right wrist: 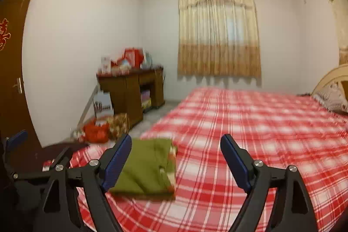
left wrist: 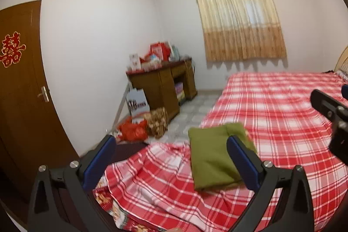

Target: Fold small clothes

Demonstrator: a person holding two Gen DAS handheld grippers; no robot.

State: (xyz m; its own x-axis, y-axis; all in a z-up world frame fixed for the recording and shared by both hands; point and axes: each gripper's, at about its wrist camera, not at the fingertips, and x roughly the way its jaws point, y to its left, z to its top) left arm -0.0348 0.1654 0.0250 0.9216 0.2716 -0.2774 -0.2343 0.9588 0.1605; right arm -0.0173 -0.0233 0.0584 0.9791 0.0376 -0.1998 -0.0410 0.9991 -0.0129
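A folded olive-green garment lies on the red-and-white plaid bed near its foot corner. It also shows in the right wrist view, with a patterned lining at its right edge. My left gripper is open and empty, held above the bed with the garment just behind its right finger. My right gripper is open and empty, above the bed with the garment beside its left finger. The right gripper's body shows at the right edge of the left wrist view. The left gripper shows at the far left of the right wrist view.
A brown wooden desk piled with red boxes stands in the far corner. Bags and bundles lie on the floor beside it. A brown door is at the left. A curtained window is on the far wall, a pillow at the headboard.
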